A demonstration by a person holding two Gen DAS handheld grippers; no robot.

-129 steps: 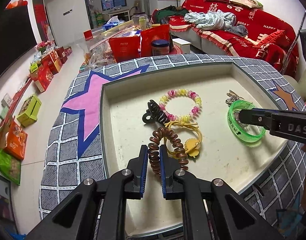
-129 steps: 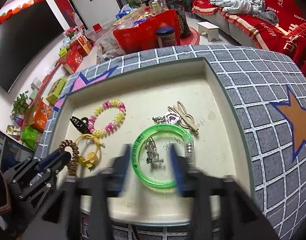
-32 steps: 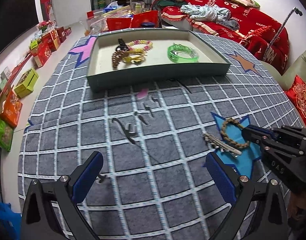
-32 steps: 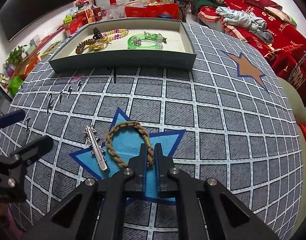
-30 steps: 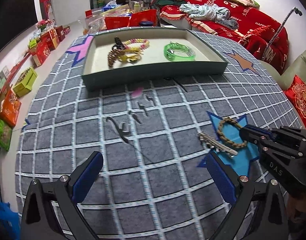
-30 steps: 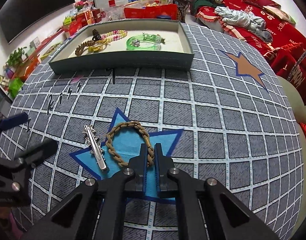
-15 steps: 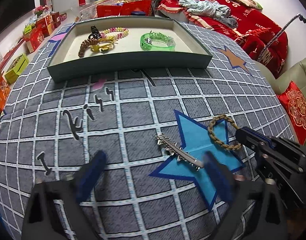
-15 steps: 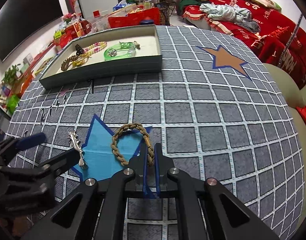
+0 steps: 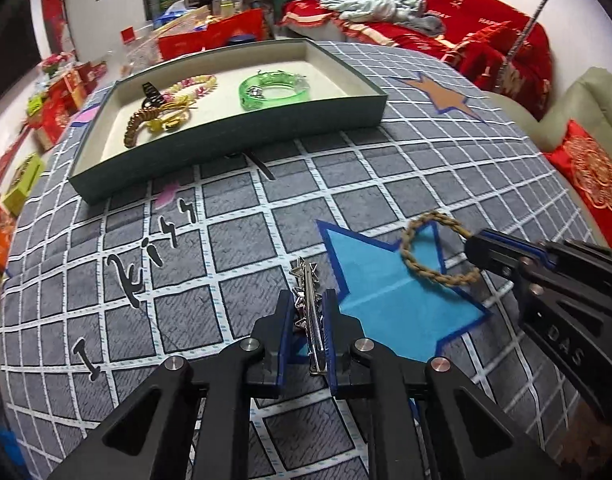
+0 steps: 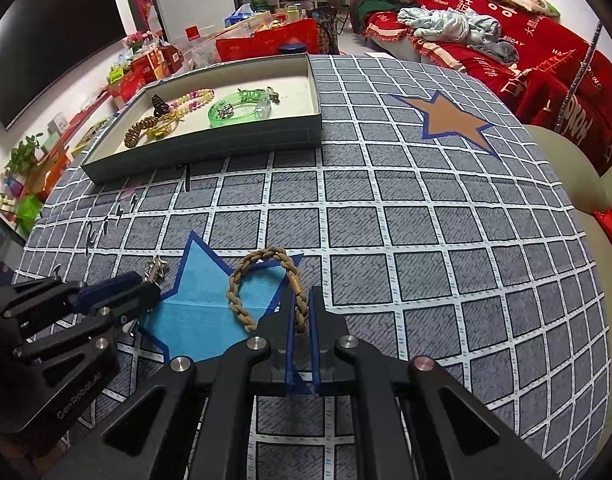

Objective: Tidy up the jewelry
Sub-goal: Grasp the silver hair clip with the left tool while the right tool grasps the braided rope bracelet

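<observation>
My left gripper [image 9: 308,300] is shut on a silver spiked hair clip [image 9: 306,280] on the grey checked cloth; the clip's tip also shows in the right wrist view [image 10: 155,269]. My right gripper [image 10: 301,300] is shut on a brown braided bracelet [image 10: 241,284], which lies over the blue star [image 10: 201,304]; the bracelet also shows in the left wrist view [image 9: 422,268]. The green tray [image 9: 233,148] at the far side holds a green bangle [image 9: 273,90], a pink and yellow bead bracelet [image 9: 193,84], a black claw clip [image 9: 151,94] and a brown coil tie [image 9: 135,128].
The tray also shows in the right wrist view [image 10: 209,148]. An orange star [image 10: 450,120] is printed on the cloth at the right. A red sofa [image 10: 546,60] stands beyond the table's right edge. Boxes and bags [image 10: 145,64] crowd the floor at the far left.
My left gripper has gone from wide open to shut on the hair clip. My right gripper has stayed shut on the braided bracelet, and both views have drawn closer to the blue star.
</observation>
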